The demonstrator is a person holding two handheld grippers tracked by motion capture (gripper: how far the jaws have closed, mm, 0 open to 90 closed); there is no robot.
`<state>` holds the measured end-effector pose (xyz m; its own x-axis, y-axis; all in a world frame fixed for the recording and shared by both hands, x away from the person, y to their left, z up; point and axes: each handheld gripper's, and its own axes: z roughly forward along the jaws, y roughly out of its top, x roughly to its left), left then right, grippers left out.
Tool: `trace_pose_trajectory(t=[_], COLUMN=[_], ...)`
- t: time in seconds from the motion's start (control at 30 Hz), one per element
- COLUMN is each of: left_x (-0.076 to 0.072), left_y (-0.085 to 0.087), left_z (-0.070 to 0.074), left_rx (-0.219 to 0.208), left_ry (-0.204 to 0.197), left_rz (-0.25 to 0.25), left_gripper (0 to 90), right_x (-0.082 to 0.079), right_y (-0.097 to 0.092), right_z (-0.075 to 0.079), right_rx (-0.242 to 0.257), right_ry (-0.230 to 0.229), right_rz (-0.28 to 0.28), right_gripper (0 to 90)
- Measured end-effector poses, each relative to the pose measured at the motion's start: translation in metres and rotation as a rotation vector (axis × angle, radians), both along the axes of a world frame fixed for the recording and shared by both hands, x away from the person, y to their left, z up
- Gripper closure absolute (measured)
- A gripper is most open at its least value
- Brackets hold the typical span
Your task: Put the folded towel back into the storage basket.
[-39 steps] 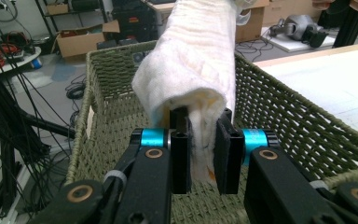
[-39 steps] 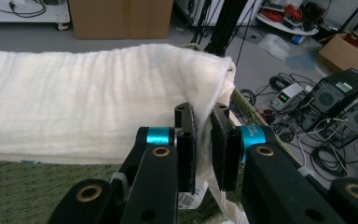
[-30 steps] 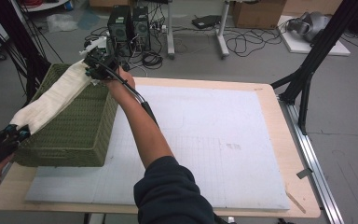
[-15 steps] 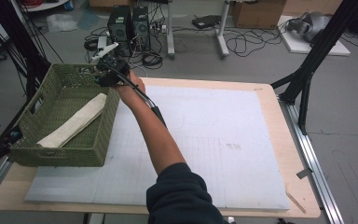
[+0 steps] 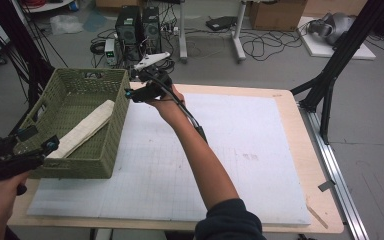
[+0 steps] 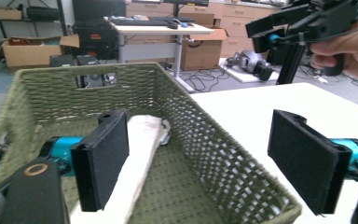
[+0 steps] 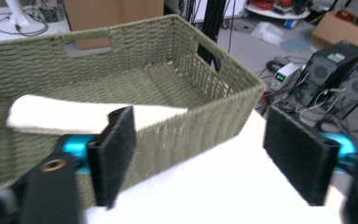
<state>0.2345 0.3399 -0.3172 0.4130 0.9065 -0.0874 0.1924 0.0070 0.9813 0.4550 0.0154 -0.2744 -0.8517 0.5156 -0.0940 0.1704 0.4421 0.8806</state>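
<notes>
Both tools wide, holding nothing: left tool (image 5: 37, 146), right tool (image 5: 130, 93). Towel (image 5: 82, 129) in basket (image 5: 112, 137) looks soft, floppy; pinch at an end.

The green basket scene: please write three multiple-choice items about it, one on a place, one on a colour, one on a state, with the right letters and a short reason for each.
1. Where does the folded cloth lie?
A. on the white mat
B. inside the basket
C. on the floor

2. What colour is the cloth?
A. off-white
B. red
C. black

3. How do the jaws of the left gripper stand?
A. shut on the cloth
B. shut on the basket rim
C. open, holding nothing

Answers:
1 B, the woven walls surround it in the high view.
2 A, it looks pale cream against the green weave.
3 C, the left gripper view shows its pads wide apart.
</notes>
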Motion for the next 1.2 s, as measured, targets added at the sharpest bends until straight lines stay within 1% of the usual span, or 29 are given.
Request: trace_pose_trajectory(t=[0.03, 0.07, 0.1, 0.17, 0.2, 0.23, 0.3, 0.37, 0.4, 0.47, 0.5, 0.53, 0.6, 0.63, 0.7, 0.77, 0.83, 0.9, 1.0, 1.03, 1.13, 1.2], left_x=[0.002, 0.003, 0.005, 0.007, 0.009, 0.01, 0.013, 0.016, 0.018, 0.021, 0.023, 0.025, 0.028, 0.03, 0.033, 0.036, 0.039, 0.041, 0.045, 0.046, 0.05, 0.053], left_y=[-0.004, -0.009, -0.014, -0.023, -0.029, -0.032, -0.041, -0.051, -0.057, -0.07, -0.074, -0.08, -0.092, -0.098, -0.11, -0.121, -0.132, -0.143, -0.158, -0.162, -0.175, -0.184], left_z=[0.0, 0.0, -0.001, -0.001, -0.002, -0.002, -0.004, -0.007, -0.008, -0.012, -0.013, -0.015, -0.017, -0.018, -0.021, -0.023, -0.025, -0.028, -0.032, -0.033, -0.04, -0.045], left_rx=[0.003, 0.003, 0.006, 0.02, 0.018, 0.017, 0.017, 0.027, 0.032, 0.036, 0.039, 0.038, 0.034, 0.029, 0.031, 0.04, 0.039, 0.037, 0.033, 0.035, 0.031, 0.032], left_ry=[0.002, 0.004, 0.004, 0.004, 0.003, 0.003, 0.001, 0.0, -0.004, -0.004, -0.003, -0.003, -0.005, -0.007, -0.011, -0.015, -0.015, -0.016, -0.028, -0.029, -0.024, -0.018], left_rz=[-0.011, -0.023, -0.034, -0.058, -0.077, -0.085, -0.112, -0.142, -0.157, -0.193, -0.206, -0.221, -0.25, -0.264, -0.296, -0.324, -0.346, -0.372, -0.407, -0.412, -0.437, -0.449], left_gripper=[20.9, 20.9, 20.9, 20.9, 20.9, 20.9, 20.9, 20.9, 20.9, 20.9, 21.0, 21.0, 21.0, 21.0, 20.8, 20.8, 20.8, 20.9, 20.9, 20.9, 20.9, 20.9], right_x=[-0.002, -0.005, -0.008, -0.014, -0.017, -0.021, -0.027, -0.034, -0.037, -0.046, -0.051, -0.054, -0.061, -0.066, -0.075, -0.082, -0.089, -0.095, -0.108, -0.113, -0.124, -0.133], right_y=[-0.006, -0.013, -0.02, -0.033, -0.04, -0.05, -0.064, -0.076, -0.083, -0.099, -0.108, -0.114, -0.129, -0.137, -0.153, -0.169, -0.187, -0.2, -0.221, -0.229, -0.248, -0.26], right_z=[0.0, -0.001, -0.002, -0.004, -0.005, -0.006, -0.008, -0.011, -0.012, -0.016, -0.019, -0.021, -0.025, -0.027, -0.033, -0.04, -0.046, -0.051, -0.061, -0.065, -0.077, -0.085], right_rx=[0.002, 0.004, 0.011, 0.021, 0.025, 0.031, 0.033, 0.039, 0.03, 0.041, 0.04, 0.042, 0.024, 0.025, 0.027, 0.033, 0.034, 0.04, 0.045, 0.036, 0.032, 0.035], right_ry=[0.014, 0.019, 0.015, 0.019, 0.015, 0.012, 0.022, 0.017, 0.024, 0.012, 0.017, 0.012, 0.028, 0.014, 0.014, 0.018, 0.026, 0.032, 0.037, 0.039, 0.035, 0.048], right_rz=[-0.003, -0.003, -0.002, -0.008, -0.014, -0.017, -0.033, -0.04, -0.041, -0.054, -0.063, -0.071, -0.088, -0.094, -0.108, -0.132, -0.16, -0.18, -0.216, -0.228, -0.26, -0.285], right_gripper=[20.6, 20.1, 19.7, 15.8, 15.6, 15.4, 11.9, 11.9, 11.9, 11.9, 11.9, 11.8, 11.4, 11.4, 11.4, 11.4, 11.4, 11.4, 11.4, 11.4, 11.4, 11.3])
